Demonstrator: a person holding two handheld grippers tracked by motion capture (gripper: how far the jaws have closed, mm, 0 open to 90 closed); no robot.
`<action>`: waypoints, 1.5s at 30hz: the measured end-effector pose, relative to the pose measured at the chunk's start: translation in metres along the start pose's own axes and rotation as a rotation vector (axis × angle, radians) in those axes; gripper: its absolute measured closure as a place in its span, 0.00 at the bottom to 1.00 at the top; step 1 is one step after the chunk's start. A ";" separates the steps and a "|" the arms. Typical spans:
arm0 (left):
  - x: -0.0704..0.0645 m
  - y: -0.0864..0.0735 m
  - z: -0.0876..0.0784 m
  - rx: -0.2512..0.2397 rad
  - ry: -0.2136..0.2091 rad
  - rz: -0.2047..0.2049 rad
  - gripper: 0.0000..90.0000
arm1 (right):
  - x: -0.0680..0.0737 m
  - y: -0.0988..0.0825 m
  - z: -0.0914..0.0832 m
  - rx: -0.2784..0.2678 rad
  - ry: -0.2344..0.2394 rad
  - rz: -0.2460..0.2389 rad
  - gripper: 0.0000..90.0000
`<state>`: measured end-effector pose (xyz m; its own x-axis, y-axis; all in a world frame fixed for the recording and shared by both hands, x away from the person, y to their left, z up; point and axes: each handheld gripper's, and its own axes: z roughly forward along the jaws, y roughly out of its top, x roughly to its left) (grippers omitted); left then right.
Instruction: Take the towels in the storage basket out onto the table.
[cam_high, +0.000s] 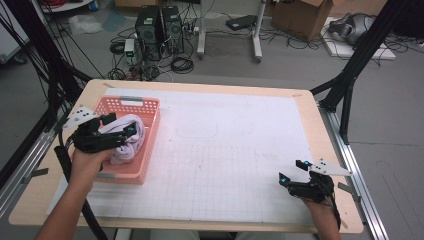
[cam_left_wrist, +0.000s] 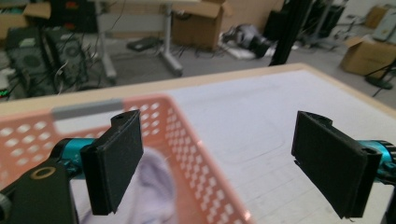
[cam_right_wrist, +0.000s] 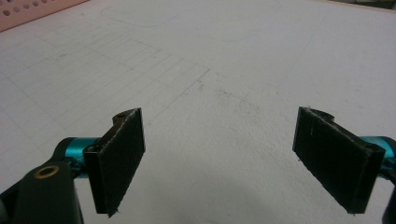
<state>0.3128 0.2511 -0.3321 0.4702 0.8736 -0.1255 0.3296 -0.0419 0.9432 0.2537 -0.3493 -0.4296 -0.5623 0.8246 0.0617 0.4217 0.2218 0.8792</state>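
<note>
Your left gripper (cam_high: 117, 131) hangs with jaws wide over the pink perforated plastic basket (cam_high: 148, 145); the crumpled pale lavender cloth (cam_high: 131, 145) lies inside, just below and left of its fingers (cam_left_wrist: 116, 161). Your right gripper (cam_high: 294, 175), also wide and holding nothing, sits well apart over the white gridded mat (cam_high: 225, 150), so the left one is nearer.

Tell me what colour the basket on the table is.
The basket is salmon pink, clearest in the high view.

A white gridded mat (cam_high: 225, 150) covers most of the wooden table (cam_high: 320, 150). On the far floor, two black computer towers (cam_high: 160, 30) stand among tangled cables (cam_high: 182, 64). A cardboard box (cam_high: 300, 17) sits far right, beside a white desk's legs (cam_high: 257, 35).
</note>
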 end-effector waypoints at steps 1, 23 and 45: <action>0.005 0.000 0.001 0.017 0.015 -0.006 0.19 | 0.000 0.000 0.000 -0.001 0.000 -0.001 0.17; 0.040 -0.038 0.060 0.558 0.211 0.107 0.16 | -0.001 0.000 -0.001 0.004 -0.011 0.000 0.17; 0.054 -0.052 0.073 0.644 0.231 0.015 0.48 | -0.001 0.001 -0.001 0.004 -0.018 -0.009 0.17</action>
<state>0.3802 0.2650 -0.4106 0.3157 0.9486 0.0226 0.7794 -0.2728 0.5641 0.2540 -0.3503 -0.4288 -0.5535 0.8316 0.0452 0.4197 0.2316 0.8776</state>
